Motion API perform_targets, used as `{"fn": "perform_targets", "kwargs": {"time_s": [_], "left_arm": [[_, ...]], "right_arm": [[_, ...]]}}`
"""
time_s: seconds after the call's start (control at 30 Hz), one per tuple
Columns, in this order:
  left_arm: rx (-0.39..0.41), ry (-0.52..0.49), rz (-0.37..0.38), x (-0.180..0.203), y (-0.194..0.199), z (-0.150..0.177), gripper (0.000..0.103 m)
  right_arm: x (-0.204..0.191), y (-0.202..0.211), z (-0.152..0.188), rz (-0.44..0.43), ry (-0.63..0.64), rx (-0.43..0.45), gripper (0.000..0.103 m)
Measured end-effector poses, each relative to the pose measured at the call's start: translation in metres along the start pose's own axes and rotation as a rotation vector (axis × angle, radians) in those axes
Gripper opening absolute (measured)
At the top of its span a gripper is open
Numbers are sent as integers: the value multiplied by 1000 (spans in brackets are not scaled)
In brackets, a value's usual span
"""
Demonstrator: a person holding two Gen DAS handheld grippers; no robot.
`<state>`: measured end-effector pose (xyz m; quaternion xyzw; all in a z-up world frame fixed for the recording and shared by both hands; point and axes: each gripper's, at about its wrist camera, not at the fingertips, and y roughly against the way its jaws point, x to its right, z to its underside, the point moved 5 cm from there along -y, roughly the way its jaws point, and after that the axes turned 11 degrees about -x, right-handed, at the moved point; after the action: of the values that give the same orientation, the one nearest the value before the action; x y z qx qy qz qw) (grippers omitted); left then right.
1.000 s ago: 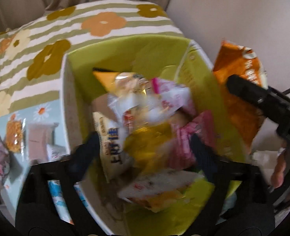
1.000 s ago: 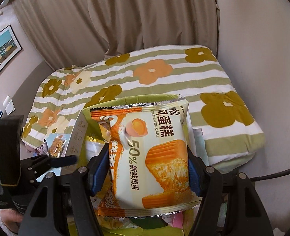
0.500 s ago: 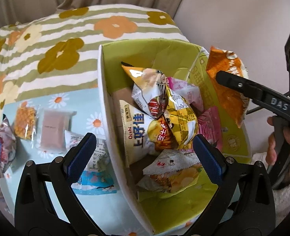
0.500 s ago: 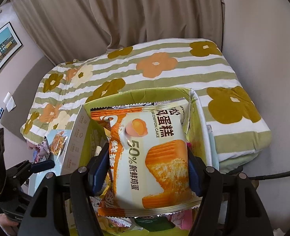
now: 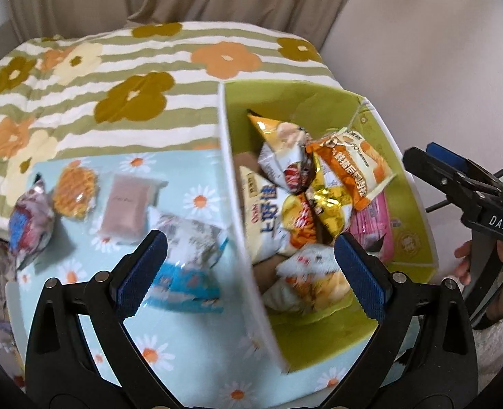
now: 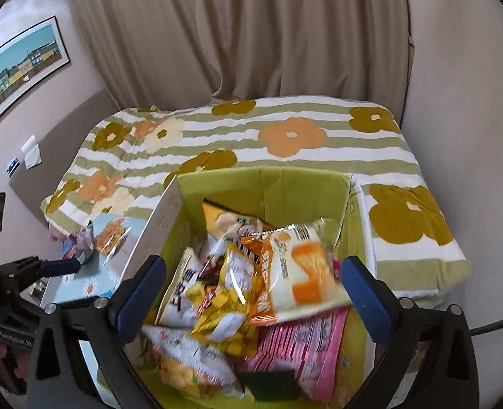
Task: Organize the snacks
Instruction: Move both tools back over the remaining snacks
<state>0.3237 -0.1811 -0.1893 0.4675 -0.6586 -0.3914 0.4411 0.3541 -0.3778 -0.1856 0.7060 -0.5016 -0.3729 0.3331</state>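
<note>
Right hand-held gripper [image 6: 251, 293] has just been opening, released; cake packet [image 6: 299, 272] drops onto the box [image 6: 265, 184] pile. Left hand-held gripper [image 5: 248, 272] released, empty, over loose snacks on the left.

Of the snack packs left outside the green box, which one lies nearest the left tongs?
The white-and-blue pack, lying just beyond the left tongs beside the box wall; the pink sachet, waffle pack and purple bag lie farther off.
</note>
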Motion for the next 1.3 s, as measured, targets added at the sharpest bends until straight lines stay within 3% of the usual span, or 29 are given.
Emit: {"fn": "perform_targets", "kwargs": {"time_s": [0.47,0.8,0.97,1.07,1.3], "left_arm": [[88,192,-98,-74,65,74,98],[137,244,-109,-151,92,77,98],[144,203,-74,-203,97,66,98],[119,158,-69,-230,93,59,98],[52,129,-12,-299,69,36,98]], "right_arm": [[-67,20,-4,-133,135,40,102],[-144,2,-7,-167,182,23,102],[-185,-17,-11,-116,139,13,102],[-203,-29,-11,-106,86,5,102],[-234,-65,-6,18,-49,-9,102]]}}
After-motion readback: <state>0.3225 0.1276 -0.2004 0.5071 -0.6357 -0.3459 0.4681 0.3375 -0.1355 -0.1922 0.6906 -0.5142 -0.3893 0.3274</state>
